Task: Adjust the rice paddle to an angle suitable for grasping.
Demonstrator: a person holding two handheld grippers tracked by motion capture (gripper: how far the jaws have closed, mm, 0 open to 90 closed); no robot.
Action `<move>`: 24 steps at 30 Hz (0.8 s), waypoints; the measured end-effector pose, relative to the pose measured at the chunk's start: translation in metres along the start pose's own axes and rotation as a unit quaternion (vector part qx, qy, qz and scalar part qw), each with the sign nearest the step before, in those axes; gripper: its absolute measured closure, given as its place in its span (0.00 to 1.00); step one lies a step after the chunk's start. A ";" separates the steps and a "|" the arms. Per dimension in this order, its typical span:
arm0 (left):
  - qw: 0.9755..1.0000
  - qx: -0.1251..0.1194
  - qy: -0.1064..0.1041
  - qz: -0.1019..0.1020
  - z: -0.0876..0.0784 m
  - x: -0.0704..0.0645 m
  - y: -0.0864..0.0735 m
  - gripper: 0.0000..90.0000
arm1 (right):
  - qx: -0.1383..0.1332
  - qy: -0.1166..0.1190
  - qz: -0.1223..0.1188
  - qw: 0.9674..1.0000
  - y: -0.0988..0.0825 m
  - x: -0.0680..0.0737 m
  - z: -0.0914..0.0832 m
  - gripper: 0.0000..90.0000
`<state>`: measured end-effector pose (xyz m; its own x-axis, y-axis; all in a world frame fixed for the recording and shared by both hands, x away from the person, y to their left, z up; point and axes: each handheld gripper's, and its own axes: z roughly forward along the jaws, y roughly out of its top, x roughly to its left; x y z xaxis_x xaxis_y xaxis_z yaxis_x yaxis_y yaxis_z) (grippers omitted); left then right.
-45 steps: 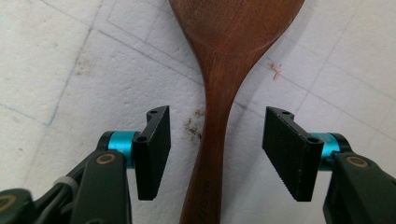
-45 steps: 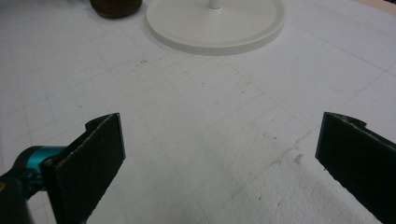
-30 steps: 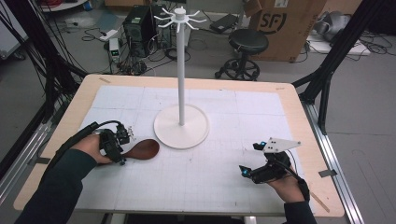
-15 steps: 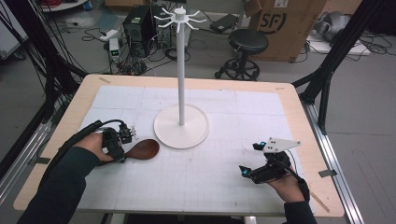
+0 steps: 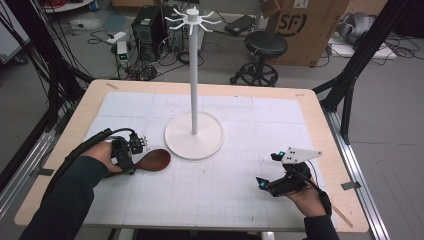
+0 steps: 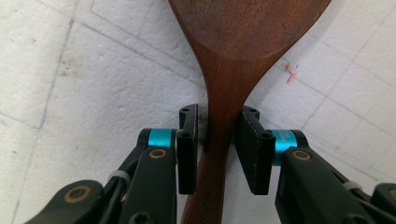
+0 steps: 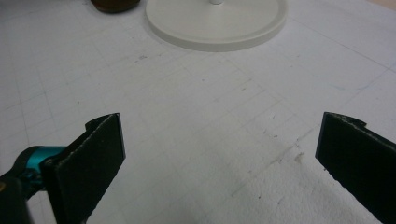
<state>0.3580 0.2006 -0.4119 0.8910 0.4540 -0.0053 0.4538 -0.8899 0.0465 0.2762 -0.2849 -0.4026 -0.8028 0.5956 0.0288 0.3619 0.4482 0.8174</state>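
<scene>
A dark brown wooden spoon (image 5: 155, 160) lies flat on the white mat at the left, its bowl pointing toward the stand. My left gripper (image 5: 131, 159) is at its handle. In the left gripper view the spoon's handle (image 6: 219, 140) runs between the two pads of the left gripper (image 6: 217, 114). The jaws have just been closing, and a thin gap still shows on each side. My right gripper (image 5: 268, 170) rests near the front right of the mat. Its jaws stand wide apart (image 7: 219, 135) with only bare mat between them.
A white stand with a round base (image 5: 194, 136) and a tall pole topped by hooks (image 5: 192, 17) stands mid-table, just right of the spoon's bowl. Its base (image 7: 219, 23) and the spoon's bowl (image 7: 114, 5) lie ahead of the right gripper. The wooden table edge (image 5: 320, 125) frames the mat.
</scene>
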 end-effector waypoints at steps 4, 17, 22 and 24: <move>1.000 0.001 -0.004 0.003 0.000 0.001 0.000 0.81 | 0.002 0.000 0.001 1.000 0.000 0.000 0.000 0.00; 1.000 0.008 -0.003 0.010 0.000 0.002 0.002 0.86 | 0.001 -0.005 -0.001 1.000 -0.001 0.000 0.001 0.00; 1.000 0.006 -0.002 0.011 0.000 0.001 0.002 0.87 | 0.002 -0.005 0.002 1.000 -0.001 0.000 0.000 0.00; 1.000 0.005 -0.002 0.013 0.000 0.001 0.002 0.87 | 0.002 -0.005 0.001 1.000 -0.001 0.000 0.000 0.00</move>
<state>0.3597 0.1992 -0.4117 0.9022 0.4313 -0.0074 0.4313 -0.9015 0.0359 0.2757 -0.2855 -0.4035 -0.7976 0.6026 0.0243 0.3647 0.4499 0.8152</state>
